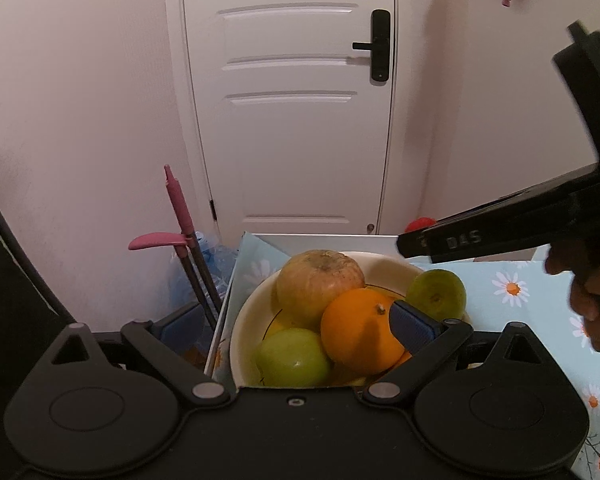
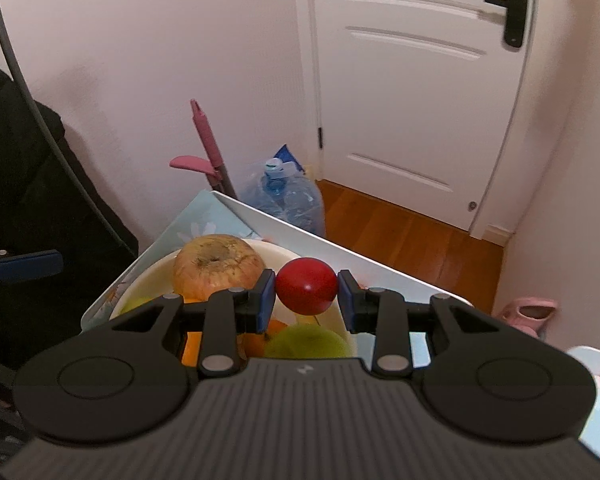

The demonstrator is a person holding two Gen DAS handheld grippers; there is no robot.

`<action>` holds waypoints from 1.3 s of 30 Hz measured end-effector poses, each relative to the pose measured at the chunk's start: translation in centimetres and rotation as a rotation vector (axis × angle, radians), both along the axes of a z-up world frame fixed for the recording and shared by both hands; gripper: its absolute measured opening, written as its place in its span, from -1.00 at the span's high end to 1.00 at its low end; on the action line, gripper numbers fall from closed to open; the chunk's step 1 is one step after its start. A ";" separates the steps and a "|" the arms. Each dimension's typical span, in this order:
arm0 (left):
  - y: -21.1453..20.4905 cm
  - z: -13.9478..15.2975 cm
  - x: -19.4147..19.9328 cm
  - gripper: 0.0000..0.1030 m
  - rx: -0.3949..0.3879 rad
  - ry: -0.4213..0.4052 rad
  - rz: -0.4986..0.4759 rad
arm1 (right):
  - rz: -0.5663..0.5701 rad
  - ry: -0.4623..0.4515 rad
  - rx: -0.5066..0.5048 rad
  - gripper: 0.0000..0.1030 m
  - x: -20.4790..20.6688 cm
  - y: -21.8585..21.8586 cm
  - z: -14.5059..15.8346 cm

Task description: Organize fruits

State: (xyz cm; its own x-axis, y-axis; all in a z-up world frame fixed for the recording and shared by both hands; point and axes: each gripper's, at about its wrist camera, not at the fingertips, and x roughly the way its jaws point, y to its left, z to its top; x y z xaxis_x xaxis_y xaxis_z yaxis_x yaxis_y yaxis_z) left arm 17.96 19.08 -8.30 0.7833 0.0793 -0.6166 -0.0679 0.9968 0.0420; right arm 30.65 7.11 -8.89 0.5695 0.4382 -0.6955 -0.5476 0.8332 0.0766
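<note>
Right gripper [image 2: 306,295] angled down over bowl [image 2: 148,280], blue ribbed pads clamped on smooth red round fruit [image 2: 306,285]. Left gripper [image 1: 300,332] jaws spread wide, nothing between, one pad [image 1: 414,326] against glossy orange [image 1: 360,330]. Cream round bowl heaped: green apple [image 1: 294,356], large russet fruit [image 1: 320,286], small green fruit [image 1: 438,292]. Bowl near corner of daisy-print table [image 1: 520,280]; beyond edge: water jug [image 2: 296,200], pink-handled mop [image 2: 206,140], white panelled door [image 2: 412,92].

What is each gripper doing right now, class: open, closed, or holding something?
Left gripper: open, holding nothing, above the bowl of fruit.
Right gripper: closed on a small red fruit, held over the bowl.
</note>
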 end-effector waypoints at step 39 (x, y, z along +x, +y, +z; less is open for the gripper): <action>-3.5 4.8 -5.1 -0.95 0.022 -0.088 -0.093 | -0.154 -0.160 0.042 -0.86 -10.4 -7.9 6.7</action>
State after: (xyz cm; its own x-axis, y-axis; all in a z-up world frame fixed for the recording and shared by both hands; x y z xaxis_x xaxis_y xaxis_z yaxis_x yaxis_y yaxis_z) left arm 12.82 15.61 -3.54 0.8391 0.0159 -0.5437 0.0209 0.9979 0.0614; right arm 20.21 -0.79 -2.21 0.7335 0.3642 -0.5739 -0.4220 0.9059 0.0356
